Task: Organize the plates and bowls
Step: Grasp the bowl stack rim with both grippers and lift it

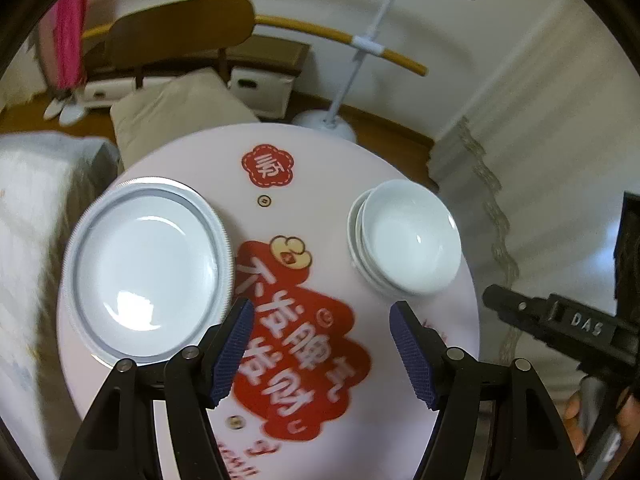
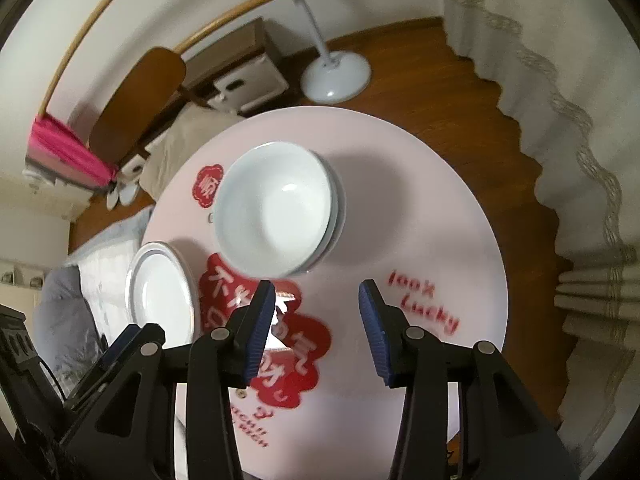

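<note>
Round pink bench (image 1: pixel 400 168) carries stacked plates (image 1: pixel 148 276) and bowls (image 1: pixel 408 236), glazed, slick, brittle; both my tongs, left (image 1: pixel 320 316) and right (image 2: pixel 316 296), gape empty, so I'd pinch rims.

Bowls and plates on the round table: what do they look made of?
Bowls: likely glazed white ceramic or porcelain; smooth with sharp glints. Plates: probably the same glossy white glaze, with bright window reflections and a finely ribbed rim; melamine can't be ruled out.
</note>
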